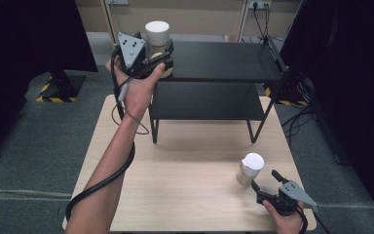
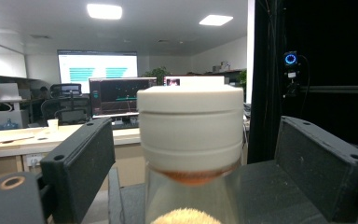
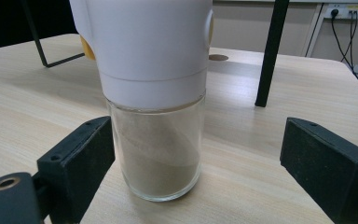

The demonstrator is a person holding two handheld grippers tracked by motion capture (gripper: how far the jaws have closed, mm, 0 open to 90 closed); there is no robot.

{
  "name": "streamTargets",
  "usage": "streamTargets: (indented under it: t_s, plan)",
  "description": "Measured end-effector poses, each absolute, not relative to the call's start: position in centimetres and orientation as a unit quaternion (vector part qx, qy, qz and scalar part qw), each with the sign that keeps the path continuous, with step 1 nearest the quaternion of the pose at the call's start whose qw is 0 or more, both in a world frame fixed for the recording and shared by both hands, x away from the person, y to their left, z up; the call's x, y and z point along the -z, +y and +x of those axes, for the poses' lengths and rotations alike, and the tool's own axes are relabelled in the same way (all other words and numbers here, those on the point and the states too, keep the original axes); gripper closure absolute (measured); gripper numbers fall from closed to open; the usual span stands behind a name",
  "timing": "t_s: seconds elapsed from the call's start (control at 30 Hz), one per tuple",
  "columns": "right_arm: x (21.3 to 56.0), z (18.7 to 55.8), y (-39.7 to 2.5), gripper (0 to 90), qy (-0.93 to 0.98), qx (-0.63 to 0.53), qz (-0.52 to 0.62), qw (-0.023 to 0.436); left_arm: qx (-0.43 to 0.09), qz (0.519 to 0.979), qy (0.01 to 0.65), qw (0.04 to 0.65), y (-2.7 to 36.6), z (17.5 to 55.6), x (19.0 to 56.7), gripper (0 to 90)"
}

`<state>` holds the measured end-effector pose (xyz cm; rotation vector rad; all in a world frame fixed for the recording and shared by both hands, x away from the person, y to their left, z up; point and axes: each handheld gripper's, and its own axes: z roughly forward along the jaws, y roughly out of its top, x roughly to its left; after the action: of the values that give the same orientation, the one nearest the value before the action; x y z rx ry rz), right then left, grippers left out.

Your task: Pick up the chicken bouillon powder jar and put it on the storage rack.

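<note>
Pale wood covers the desk [image 1: 185,190] in front of you, and a black two-level shelf [image 1: 214,73] stands at its far side.

Your left hand-held gripper [image 1: 157,61] is raised to the shelf's top level, at its left end. Its jaws stand wide, one on each side of a white-capped jar [image 2: 189,154] that sits there. In the left gripper view the jar stands upright between the jaws with a gap on both sides, so nothing is clamped.

Your right hand-held gripper [image 1: 264,181] lies low over the desk near the front right corner, jaws also spread wide. A second jar [image 3: 154,98] with a white lid and pale powder inside stands upright on the desk just ahead of it. In the right gripper view this jar sits between the jaws but nearer the left one, touching neither.
</note>
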<state>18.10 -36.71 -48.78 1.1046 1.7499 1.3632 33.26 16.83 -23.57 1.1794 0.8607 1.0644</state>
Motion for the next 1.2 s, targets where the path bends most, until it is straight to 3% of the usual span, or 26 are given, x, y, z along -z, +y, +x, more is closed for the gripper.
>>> streamTargets:
  t_s: [1.2]
  plan:
    - [48.7,18.1,-36.6,9.9,0.67,-0.517,0.419,0.328,-0.439,0.533,0.348,0.635,19.1,28.3,32.0,11.3]
